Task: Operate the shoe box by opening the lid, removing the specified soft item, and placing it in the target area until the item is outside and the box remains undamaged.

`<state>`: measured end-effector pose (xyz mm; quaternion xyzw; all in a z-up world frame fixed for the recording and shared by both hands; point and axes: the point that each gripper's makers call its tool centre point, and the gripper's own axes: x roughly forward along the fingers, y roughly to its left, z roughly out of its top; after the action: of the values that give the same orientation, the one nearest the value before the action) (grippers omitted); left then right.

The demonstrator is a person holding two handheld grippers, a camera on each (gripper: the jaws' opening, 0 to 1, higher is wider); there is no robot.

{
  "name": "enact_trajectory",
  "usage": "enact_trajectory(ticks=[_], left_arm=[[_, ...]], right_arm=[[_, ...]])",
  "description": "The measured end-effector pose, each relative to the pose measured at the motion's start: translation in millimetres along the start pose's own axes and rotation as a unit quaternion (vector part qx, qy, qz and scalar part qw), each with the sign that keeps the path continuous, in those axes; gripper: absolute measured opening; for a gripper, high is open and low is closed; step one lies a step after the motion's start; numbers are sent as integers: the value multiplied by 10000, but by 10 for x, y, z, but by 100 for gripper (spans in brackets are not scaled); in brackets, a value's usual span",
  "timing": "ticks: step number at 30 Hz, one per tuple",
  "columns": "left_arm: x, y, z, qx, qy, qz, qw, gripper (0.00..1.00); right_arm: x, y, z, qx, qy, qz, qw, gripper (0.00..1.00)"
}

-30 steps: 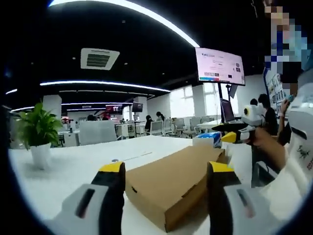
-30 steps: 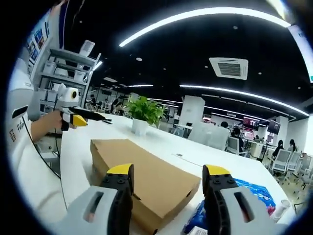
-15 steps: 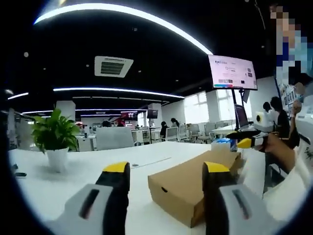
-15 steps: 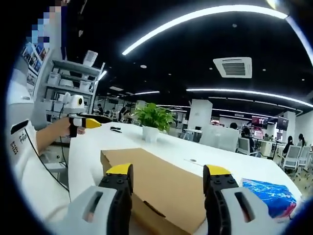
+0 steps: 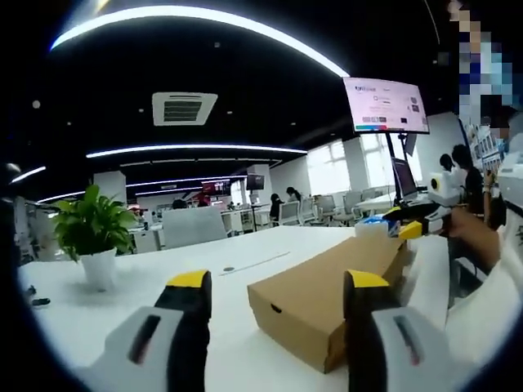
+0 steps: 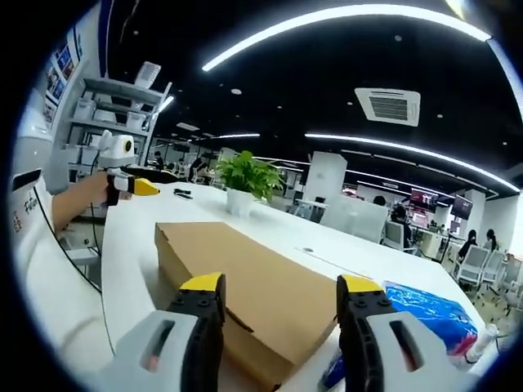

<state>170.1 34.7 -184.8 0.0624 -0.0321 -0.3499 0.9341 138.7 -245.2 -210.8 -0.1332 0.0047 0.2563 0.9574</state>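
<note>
The room was dim overhead, the dark ceiling crossed by bright white light strips that the fisheye lens bent into arcs. Windows glared white in the left gripper view. The white table was evenly lit, with soft shadows. Straight lines curved towards the edges; distant desks were slightly blurred.

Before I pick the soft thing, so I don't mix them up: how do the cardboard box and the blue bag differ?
The cardboard box is plain brown, flat-topped and stiff, lid closed; the blue bag is bright, crinkled and looks soft. The box lies right ahead of the right gripper; the bag sits off beside the box's end. Both rest on the white table.
</note>
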Motion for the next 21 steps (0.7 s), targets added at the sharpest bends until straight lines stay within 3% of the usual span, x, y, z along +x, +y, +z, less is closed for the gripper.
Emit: enact_trajectory(ticks=[17, 21], left_arm=[[10, -28, -6, 45, 38, 22, 10000, 66], [9, -12, -57, 249, 218, 129, 9994, 65]], right_arm=[[-11, -17, -77, -21, 108, -39, 9999, 53], [-10, -5, -89, -50, 135, -24, 9999, 52]])
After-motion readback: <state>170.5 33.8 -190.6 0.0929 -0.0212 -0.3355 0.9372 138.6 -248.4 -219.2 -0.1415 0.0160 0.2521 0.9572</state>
